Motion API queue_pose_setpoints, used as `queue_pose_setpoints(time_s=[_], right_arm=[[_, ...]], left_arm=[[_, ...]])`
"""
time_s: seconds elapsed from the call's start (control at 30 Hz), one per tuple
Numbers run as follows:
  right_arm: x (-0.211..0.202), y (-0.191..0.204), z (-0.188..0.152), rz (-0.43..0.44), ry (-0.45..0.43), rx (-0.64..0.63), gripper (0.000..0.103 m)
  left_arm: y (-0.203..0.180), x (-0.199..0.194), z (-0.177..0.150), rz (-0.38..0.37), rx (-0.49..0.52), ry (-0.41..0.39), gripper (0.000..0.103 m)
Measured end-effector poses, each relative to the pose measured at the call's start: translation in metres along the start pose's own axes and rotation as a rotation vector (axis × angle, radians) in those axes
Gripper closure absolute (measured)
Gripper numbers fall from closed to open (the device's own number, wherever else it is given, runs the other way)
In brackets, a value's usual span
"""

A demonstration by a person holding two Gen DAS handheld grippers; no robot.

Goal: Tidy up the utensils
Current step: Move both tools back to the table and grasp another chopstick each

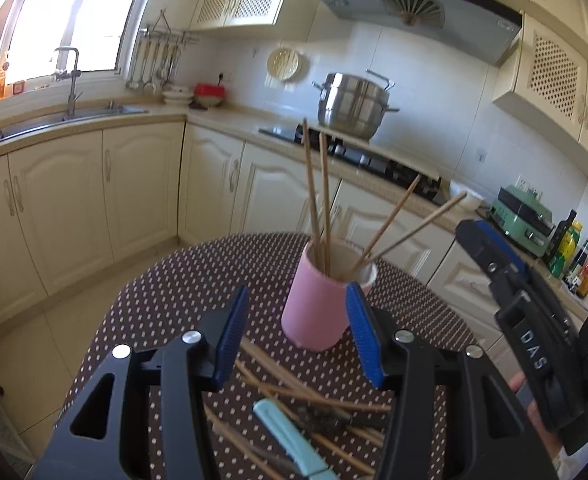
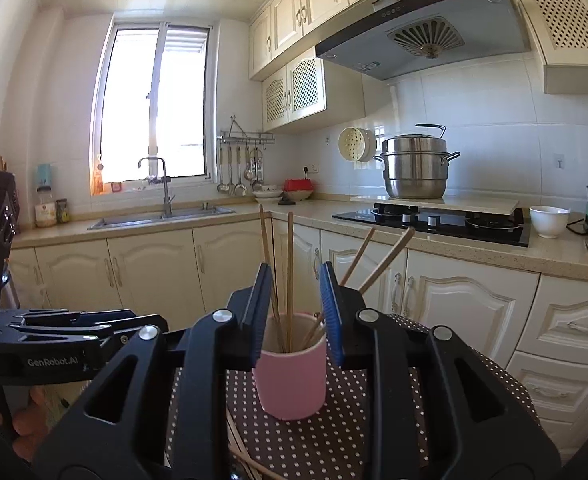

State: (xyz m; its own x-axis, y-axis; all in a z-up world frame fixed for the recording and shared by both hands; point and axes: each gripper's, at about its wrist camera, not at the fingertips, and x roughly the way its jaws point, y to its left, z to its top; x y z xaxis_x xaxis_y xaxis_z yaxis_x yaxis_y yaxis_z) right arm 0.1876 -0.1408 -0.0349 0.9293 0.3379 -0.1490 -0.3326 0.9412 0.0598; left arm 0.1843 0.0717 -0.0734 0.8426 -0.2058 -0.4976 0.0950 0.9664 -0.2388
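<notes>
In the left wrist view, the sink [image 1: 68, 122] is sitting at the upper left and the pot [image 1: 354, 106] on the stove right of centre. Lower down, the left gripper [image 1: 298, 330] is hanging over the dotted table [image 1: 166, 300] with its blue fingers [image 1: 234, 334] spread and nothing between them; they are flanking the near side of the pink cup [image 1: 314, 308] without touching it. Four chopsticks [image 1: 314, 192] are standing in the cup, two upright, two leaning right. Loose chopsticks [image 1: 294, 392] and a light blue utensil [image 1: 290, 444] are lying on the table at the bottom centre, under the gripper. The right gripper [image 1: 494, 256] is showing at the right edge.

In the right wrist view, the left gripper's body is filling the lower left. At centre, the right gripper [image 2: 294, 312] is hovering just above the cup [image 2: 290, 384], fingers [image 2: 260, 312] parted and gripping nothing; the two upright chopsticks [image 2: 290, 276] are rising in the gap between them, though I cannot tell whether the left one is brushing the left finger.
</notes>
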Motion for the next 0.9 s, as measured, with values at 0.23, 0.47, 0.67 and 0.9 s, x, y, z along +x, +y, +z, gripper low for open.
queue_pose_setpoints(time_s=[0.23,0.47,0.67,0.9], right_arm=[[-0.002,0.005,-0.024,0.024,0.11,-0.045,0.058],[0.008,0.003,-0.054,0.027,0.256,-0.07,0.058],[0.017,0.001,-0.071,0.047,0.361,-0.073,0.058],[0.029,-0.007,-0.077,0.071,0.456,-0.061,0.058]], left_arm=[[0.026,0.015,-0.034,0.048,-0.074,0.178,0.053],[0.047,0.037,-0.07,0.073,-0.148,0.362,0.069],[0.057,0.054,-0.085,0.078,-0.22,0.458,0.084],[0.057,0.06,-0.089,0.145,-0.203,0.489,0.089]])
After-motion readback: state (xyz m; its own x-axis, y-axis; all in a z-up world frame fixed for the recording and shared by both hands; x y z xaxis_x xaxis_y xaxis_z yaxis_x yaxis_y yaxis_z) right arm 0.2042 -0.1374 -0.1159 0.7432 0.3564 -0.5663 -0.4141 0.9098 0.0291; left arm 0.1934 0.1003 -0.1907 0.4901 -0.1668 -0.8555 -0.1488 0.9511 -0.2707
